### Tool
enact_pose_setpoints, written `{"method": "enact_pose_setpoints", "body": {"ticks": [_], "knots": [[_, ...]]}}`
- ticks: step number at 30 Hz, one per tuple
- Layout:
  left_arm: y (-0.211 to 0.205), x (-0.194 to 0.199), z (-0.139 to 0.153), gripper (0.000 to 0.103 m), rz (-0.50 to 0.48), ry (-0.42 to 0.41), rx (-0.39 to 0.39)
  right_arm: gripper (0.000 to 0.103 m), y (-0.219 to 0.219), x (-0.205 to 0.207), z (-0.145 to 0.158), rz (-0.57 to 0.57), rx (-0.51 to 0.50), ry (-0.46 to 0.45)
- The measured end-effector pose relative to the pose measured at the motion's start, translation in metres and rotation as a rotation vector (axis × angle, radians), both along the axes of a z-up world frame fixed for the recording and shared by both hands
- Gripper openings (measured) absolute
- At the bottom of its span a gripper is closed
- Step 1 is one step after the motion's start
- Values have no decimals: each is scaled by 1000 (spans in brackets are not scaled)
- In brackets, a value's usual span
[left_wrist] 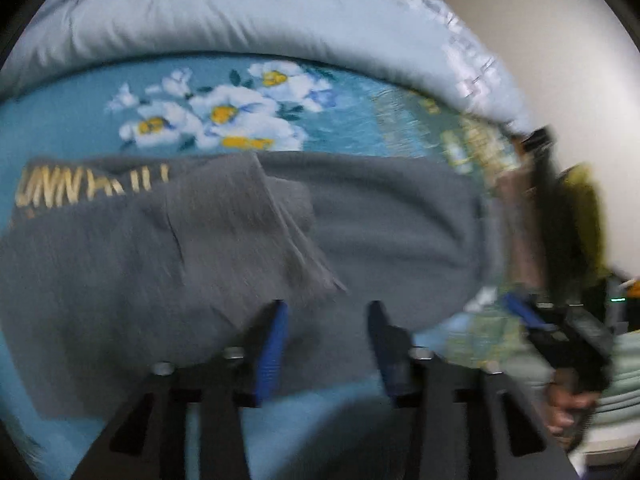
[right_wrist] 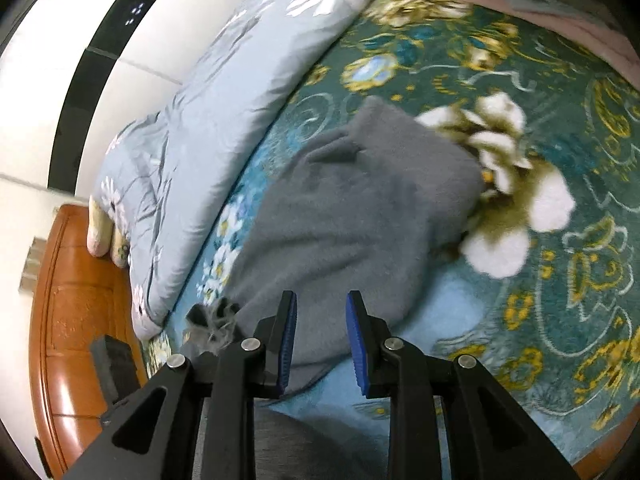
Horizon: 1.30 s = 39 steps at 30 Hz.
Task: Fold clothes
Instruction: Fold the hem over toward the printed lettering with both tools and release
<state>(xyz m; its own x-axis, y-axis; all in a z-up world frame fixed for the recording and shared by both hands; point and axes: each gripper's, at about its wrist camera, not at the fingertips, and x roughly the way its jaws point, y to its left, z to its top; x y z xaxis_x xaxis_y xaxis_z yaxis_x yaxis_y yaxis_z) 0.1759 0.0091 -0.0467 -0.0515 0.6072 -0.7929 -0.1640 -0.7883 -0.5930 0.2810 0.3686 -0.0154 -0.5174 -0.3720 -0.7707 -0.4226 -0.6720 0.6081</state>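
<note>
A grey garment (left_wrist: 360,220) with gold lettering (left_wrist: 88,188) at its left lies partly folded on a teal flowered bed cover (left_wrist: 340,120). A folded flap (left_wrist: 240,216) lies across its middle. My left gripper (left_wrist: 326,312) is open and empty, its blue pads just above the garment's near edge. In the right wrist view the same grey garment (right_wrist: 352,216) lies bunched on the cover (right_wrist: 560,240). My right gripper (right_wrist: 322,304) is open and empty over the garment's near edge. The right gripper also shows at the right of the left wrist view (left_wrist: 520,312), held in a hand.
A pale blue flowered quilt (left_wrist: 240,12) (right_wrist: 208,120) lies rolled along the far side of the bed. A wooden headboard (right_wrist: 76,300) and a white wall (right_wrist: 36,80) stand at the left of the right wrist view. A pink cloth (right_wrist: 560,12) lies at the far corner.
</note>
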Motion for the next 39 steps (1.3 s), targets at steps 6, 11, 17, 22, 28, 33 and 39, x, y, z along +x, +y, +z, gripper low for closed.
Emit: {"method": "enact_pose_setpoints", "body": {"ticks": [6, 11, 17, 22, 28, 33, 39], "knots": [[-70, 11, 21, 59, 166, 98, -78, 41, -69, -56, 23, 230, 26, -6], [-117, 20, 14, 59, 261, 159, -282, 59, -153, -105, 6, 435, 88, -136], [-148, 37, -10, 59, 304, 103, -323, 59, -211, -132, -9, 530, 159, -173], [-162, 47, -9, 59, 329, 116, -324, 59, -239, -151, -7, 581, 204, -133], [-161, 44, 24, 60, 315, 248, -375, 59, -247, -163, -32, 559, 198, -218], [-163, 42, 44, 61, 305, 302, -402, 6, -255, -161, -38, 594, 217, -252], [-160, 40, 53, 61, 302, 322, -396, 1, -260, -159, -12, 628, 218, -171]]}}
